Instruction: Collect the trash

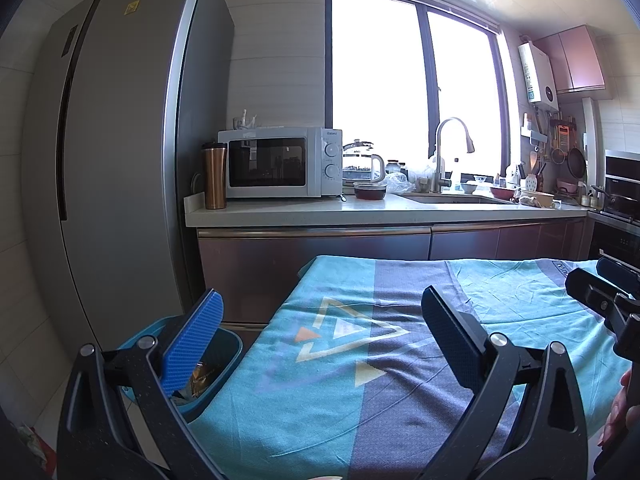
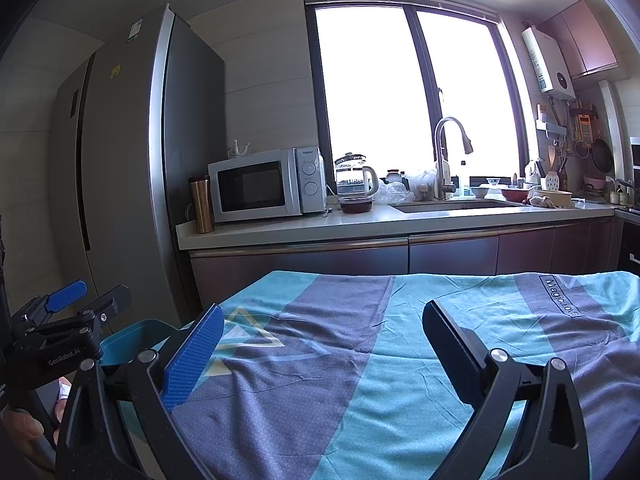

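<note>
Teal-and-grey patterned tablecloth [image 1: 360, 380] lies bare beneath both spread, empty grippers, left [image 1: 320, 344] and right [image 2: 322, 354]; blue plastic bin [image 1: 224, 368] holding wrappers sits beside its left edge.

Both views are being lit by daylight from the large window [image 1: 412, 92], whose panes are being blown out to pure white. A pale haze is being thrown across the ceiling nearby. The refrigerator [image 1: 120, 160] is being left in dim grey shade. Straight lines are being bent strongly toward the edges by the fisheye lens, and the corners are being darkened to black. The patterned cloth [image 2: 360, 360] is being rendered sharply.
</note>
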{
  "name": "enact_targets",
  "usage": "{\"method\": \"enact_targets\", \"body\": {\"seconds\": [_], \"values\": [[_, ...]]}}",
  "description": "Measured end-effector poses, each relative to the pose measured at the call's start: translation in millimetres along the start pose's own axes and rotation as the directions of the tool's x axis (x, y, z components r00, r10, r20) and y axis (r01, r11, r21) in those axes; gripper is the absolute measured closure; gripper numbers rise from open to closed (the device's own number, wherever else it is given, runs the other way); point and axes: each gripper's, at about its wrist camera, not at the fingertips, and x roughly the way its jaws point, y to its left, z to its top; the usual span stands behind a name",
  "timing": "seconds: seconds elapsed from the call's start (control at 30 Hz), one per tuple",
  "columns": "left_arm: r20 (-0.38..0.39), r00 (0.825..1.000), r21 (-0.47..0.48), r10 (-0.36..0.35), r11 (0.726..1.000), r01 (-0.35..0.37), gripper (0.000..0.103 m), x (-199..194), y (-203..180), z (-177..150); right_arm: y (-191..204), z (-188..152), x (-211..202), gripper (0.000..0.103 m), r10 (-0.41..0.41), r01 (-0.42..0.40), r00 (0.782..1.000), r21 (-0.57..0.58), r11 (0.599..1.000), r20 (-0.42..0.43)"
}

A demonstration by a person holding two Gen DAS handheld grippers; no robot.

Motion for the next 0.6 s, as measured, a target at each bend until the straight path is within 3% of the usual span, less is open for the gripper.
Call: {"method": "enact_targets", "body": {"seconds": [0.6], "values": [[-0.003,1.0,0.004,0.003,1.0,-0.003,0.005,0.6,-1.7,-2.1,-0.5,-0.6,0.1,0.007,-0.001,0.001,1.0,0.002,1.0,-0.002]]}}
